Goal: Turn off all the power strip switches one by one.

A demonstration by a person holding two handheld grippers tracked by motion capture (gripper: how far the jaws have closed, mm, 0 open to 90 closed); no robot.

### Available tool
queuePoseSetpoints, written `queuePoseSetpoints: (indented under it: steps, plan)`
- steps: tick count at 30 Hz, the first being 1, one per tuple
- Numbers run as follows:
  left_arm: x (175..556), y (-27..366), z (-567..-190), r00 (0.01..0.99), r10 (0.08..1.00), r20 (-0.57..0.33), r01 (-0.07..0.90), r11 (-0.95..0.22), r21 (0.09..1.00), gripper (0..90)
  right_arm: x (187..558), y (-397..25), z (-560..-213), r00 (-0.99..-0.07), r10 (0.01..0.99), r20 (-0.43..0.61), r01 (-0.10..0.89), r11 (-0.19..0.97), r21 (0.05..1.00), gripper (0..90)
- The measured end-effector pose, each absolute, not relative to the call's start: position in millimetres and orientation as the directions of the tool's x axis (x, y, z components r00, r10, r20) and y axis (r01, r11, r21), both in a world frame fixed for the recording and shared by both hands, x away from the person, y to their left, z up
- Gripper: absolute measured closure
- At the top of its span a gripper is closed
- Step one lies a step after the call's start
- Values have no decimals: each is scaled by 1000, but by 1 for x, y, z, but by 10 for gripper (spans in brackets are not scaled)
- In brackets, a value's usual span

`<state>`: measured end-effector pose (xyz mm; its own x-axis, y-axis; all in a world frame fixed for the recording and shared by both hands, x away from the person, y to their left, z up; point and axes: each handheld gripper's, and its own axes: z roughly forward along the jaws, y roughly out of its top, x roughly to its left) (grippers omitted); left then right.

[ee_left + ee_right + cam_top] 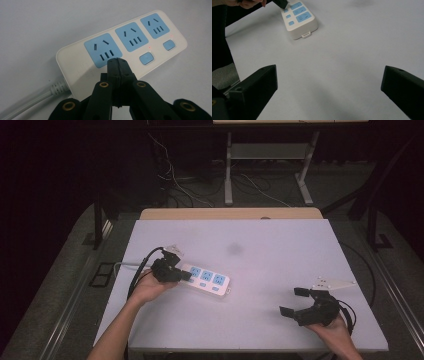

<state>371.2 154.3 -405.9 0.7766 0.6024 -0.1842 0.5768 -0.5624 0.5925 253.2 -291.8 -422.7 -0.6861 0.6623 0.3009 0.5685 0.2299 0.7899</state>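
The left tool (117, 65), jaws pressed together, seems aimed at the power strip's (125, 45) first switch; it should be pressed straight down. The right tool (299, 301) is held apart.

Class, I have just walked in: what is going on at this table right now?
A person holds a gripper in each hand. The left gripper, jaws shut, has its tip at the cable end of the white power strip, over the switch beside the first blue socket. The right gripper rests open, apart from it, on the white table.
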Motion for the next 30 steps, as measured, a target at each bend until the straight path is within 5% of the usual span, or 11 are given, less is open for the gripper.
queuePoseSetpoints:
  steps: [30]
  plan:
    - [375,149,-408,783,592,-191,579,-582,571,892,253,-292,-423,-686,666,293,566,236,789,5]
